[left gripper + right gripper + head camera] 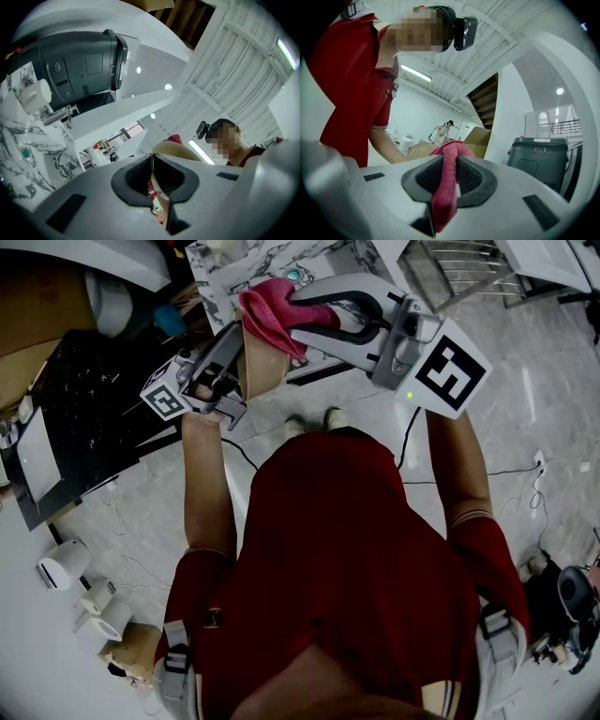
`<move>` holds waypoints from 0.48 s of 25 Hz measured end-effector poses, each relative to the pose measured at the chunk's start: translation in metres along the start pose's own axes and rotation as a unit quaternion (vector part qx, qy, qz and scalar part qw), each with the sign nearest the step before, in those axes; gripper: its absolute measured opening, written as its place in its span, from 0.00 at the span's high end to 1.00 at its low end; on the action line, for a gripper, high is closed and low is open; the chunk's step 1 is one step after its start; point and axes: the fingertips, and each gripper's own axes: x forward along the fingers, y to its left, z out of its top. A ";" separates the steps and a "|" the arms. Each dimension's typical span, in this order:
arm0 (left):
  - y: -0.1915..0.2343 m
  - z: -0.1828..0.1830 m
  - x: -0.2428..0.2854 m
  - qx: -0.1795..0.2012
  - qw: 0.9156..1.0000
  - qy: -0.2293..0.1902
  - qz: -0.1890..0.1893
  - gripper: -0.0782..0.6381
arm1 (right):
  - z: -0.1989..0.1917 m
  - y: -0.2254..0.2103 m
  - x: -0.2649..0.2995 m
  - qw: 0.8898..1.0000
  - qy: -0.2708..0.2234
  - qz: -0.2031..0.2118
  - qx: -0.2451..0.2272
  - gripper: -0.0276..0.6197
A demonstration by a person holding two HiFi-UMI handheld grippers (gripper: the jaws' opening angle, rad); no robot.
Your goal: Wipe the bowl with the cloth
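Well, the person held both things up in the air, out in front of the body, near a marble table (221, 276). The left tool (236, 341) was clamped on the rim of the tan bowl (264, 367) — jaws nearly together on its thin wall. The right tool (302, 315) was closed tight on the pink cloth (267, 307) — its bunched end lay over the bowl's upper edge.

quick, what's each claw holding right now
left claw: shut on the rim of the bowl
right claw: shut on the pink cloth
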 end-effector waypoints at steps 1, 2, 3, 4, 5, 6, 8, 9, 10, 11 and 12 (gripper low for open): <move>0.000 0.001 0.000 0.001 1.000 0.001 -0.002 0.86 | 0.000 -0.001 0.001 1.000 -0.002 0.003 0.002 0.85; -0.001 0.001 0.001 0.002 1.000 0.002 -0.006 0.86 | 0.000 -0.003 0.002 1.000 -0.004 0.006 0.004 0.85; -0.002 0.002 0.002 0.002 1.000 0.001 -0.013 0.86 | -0.001 -0.004 0.002 1.000 -0.006 0.009 0.006 0.85; -0.004 0.002 0.003 0.001 1.000 0.000 -0.020 0.86 | -0.001 -0.005 0.003 1.000 -0.009 0.012 0.010 0.85; -0.005 0.002 0.004 0.000 1.000 -0.001 -0.027 0.86 | -0.002 -0.007 0.003 1.000 -0.012 0.015 0.014 0.85; -0.006 0.002 0.005 -0.001 0.999 -0.003 -0.033 0.86 | -0.003 -0.008 0.004 1.000 -0.015 0.017 0.018 0.85; -0.008 0.003 0.007 -0.004 0.999 -0.006 -0.044 0.86 | -0.003 -0.011 0.005 0.999 -0.023 0.021 0.026 0.85; -0.009 0.003 0.008 -0.005 0.999 -0.007 -0.048 0.86 | -0.003 -0.012 0.006 0.999 -0.026 0.022 0.031 0.85; -0.010 0.003 0.008 -0.007 0.999 -0.008 -0.052 0.86 | -0.004 -0.013 0.007 0.999 -0.030 0.023 0.035 0.85; -0.011 0.003 0.009 -0.007 0.998 -0.009 -0.055 0.86 | -0.005 -0.014 0.008 0.998 -0.032 0.024 0.040 0.85; -0.011 0.004 0.010 -0.008 0.998 -0.012 -0.058 0.86 | -0.005 -0.015 0.009 0.998 -0.036 0.024 0.044 0.85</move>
